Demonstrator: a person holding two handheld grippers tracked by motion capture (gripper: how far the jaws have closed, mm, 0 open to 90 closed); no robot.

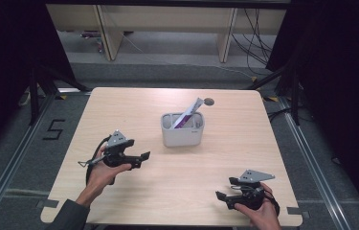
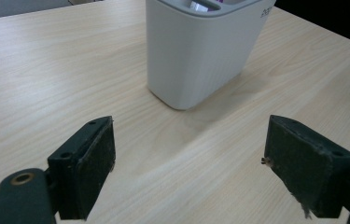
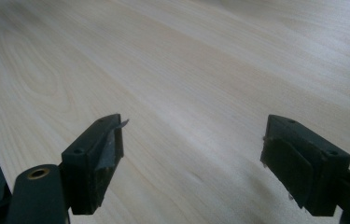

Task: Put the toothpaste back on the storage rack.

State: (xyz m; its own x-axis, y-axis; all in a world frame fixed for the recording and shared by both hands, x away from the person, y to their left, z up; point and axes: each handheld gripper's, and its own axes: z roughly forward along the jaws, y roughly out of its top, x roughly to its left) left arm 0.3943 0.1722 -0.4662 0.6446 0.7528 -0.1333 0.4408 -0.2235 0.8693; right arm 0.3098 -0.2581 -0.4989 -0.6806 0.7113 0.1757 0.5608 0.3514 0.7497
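The white holder (image 1: 182,130) stands mid-counter (image 1: 119,103), a purple-and-white tube (image 1: 186,115) leaning inside it. The left gripper (image 1: 141,157) points at it, jaws spread and empty; the right gripper (image 1: 222,195), also spread, hangs near the counter's front right corner. The placing looks done.

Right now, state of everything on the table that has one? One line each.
left tongs: open, holding nothing, pointed at the holder.
right tongs: open, holding nothing, over bare tabletop.
white holder: upright, open-topped, touched by neither tongs.
tube: standing tilted in the holder, top end leaning out past the rim.
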